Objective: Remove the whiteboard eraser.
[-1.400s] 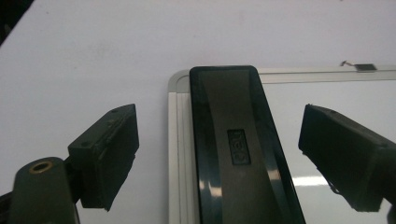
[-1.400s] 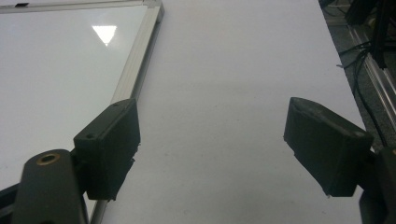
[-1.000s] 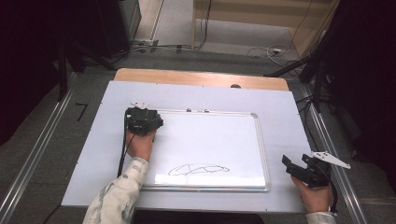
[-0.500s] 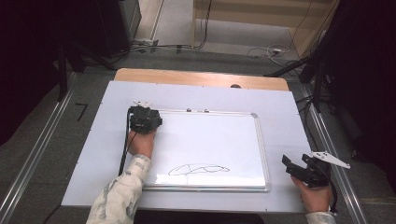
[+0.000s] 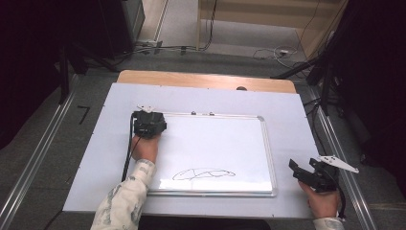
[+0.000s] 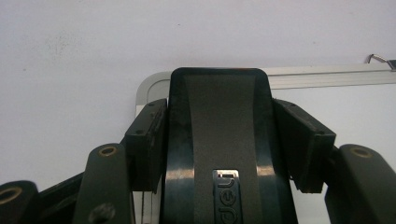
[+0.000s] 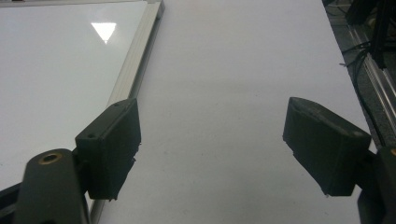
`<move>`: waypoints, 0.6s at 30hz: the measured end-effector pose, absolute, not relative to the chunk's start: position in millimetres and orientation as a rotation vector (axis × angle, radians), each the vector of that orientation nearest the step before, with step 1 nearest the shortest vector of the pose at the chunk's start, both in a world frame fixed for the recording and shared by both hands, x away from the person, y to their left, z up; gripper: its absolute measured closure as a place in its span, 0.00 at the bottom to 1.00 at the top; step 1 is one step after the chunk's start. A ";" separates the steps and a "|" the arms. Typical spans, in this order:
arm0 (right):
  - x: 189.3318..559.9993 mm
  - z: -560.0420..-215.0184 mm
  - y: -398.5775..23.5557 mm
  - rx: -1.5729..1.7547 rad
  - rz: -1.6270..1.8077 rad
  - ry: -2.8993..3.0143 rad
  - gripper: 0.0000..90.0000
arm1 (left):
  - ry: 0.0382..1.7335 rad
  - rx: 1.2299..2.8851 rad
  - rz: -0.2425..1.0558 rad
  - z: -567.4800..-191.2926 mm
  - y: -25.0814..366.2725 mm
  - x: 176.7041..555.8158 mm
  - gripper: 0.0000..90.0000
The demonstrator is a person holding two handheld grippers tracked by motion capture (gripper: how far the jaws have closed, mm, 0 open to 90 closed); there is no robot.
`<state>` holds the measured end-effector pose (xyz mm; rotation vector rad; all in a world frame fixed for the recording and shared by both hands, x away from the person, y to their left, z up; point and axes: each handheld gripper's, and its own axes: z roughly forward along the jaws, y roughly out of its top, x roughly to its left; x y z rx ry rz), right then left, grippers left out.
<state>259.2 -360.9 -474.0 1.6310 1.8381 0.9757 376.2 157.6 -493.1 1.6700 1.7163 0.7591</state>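
Observation:
A whiteboard [image 5: 215, 143] lies on the white table, with a black line sketch [image 5: 203, 174] near its front edge. My left gripper [image 5: 148, 123] hovers at the board's far left corner. In the left gripper view, my left gripper [image 6: 224, 114] is shut on a black eraser [image 6: 219, 140]. Both pads press on its sides, above the board's rounded metal corner [image 6: 149, 84]. The jaws have just closed in on the eraser and eased a touch. My right gripper [image 5: 302, 166] rests off the board's front right corner. There, my right gripper [image 7: 208, 140] stands open, holding nothing.
The whiteboard's aluminium frame [image 7: 140, 60] runs just left of the right gripper's jaws. A metal hanger clip [image 6: 380, 59] sits on the board's far edge. A wooden strip [image 5: 206, 80] borders the table's back. Metal rails and cables [image 5: 335, 129] lie along the right side.
The left hand has edged slightly toward the board's far left corner. The right hand has stayed put.

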 end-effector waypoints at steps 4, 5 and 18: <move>259.1 -474.0 -360.7 1.634 0.975 1.838 0.20 | 1.702 1.683 0.771 -494.0 156.9 376.2 0.45; 259.0 -473.9 -360.7 1.634 0.976 1.838 0.20 | 1.694 1.686 0.773 -494.0 157.0 376.2 0.45; 260.1 -474.8 -360.3 1.633 0.970 1.841 0.20 | 1.513 1.770 0.747 -474.1 153.7 355.0 0.46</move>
